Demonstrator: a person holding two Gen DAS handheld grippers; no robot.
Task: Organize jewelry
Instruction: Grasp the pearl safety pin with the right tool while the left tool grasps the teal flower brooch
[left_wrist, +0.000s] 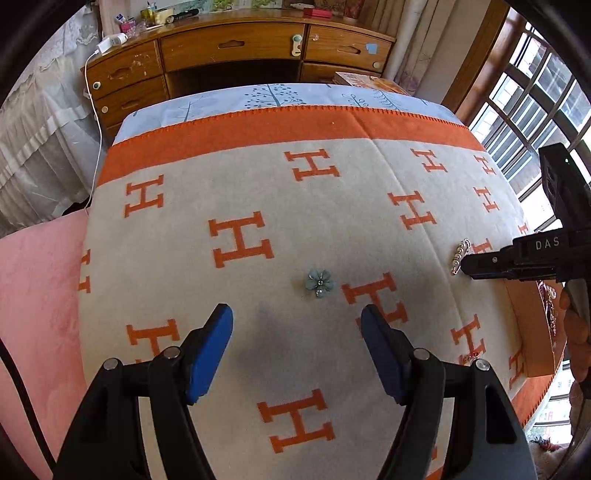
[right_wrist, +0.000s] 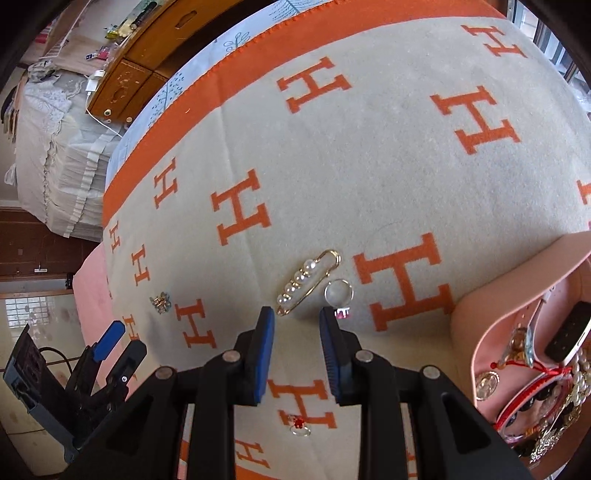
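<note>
A pale blue flower brooch (left_wrist: 320, 283) lies on the H-patterned blanket (left_wrist: 258, 192), just ahead of my open, empty left gripper (left_wrist: 296, 318); it also shows in the right wrist view (right_wrist: 161, 302). A gold pin with pearls (right_wrist: 308, 282) lies just ahead of my open right gripper (right_wrist: 297, 318); it shows by the right gripper (left_wrist: 466, 266) in the left wrist view (left_wrist: 460, 254). A silver ring with a pink stone (right_wrist: 340, 297) lies beside the right fingertip. A ring with a red stone (right_wrist: 300, 424) lies under the gripper. A pink jewelry box (right_wrist: 480, 321) at right holds several pieces.
A wooden desk with drawers (left_wrist: 236, 55) stands beyond the blanket's far edge. A window (left_wrist: 535, 110) is at the right. A pink cover (left_wrist: 40, 295) lies left of the blanket. My left gripper shows at lower left of the right wrist view (right_wrist: 122, 341).
</note>
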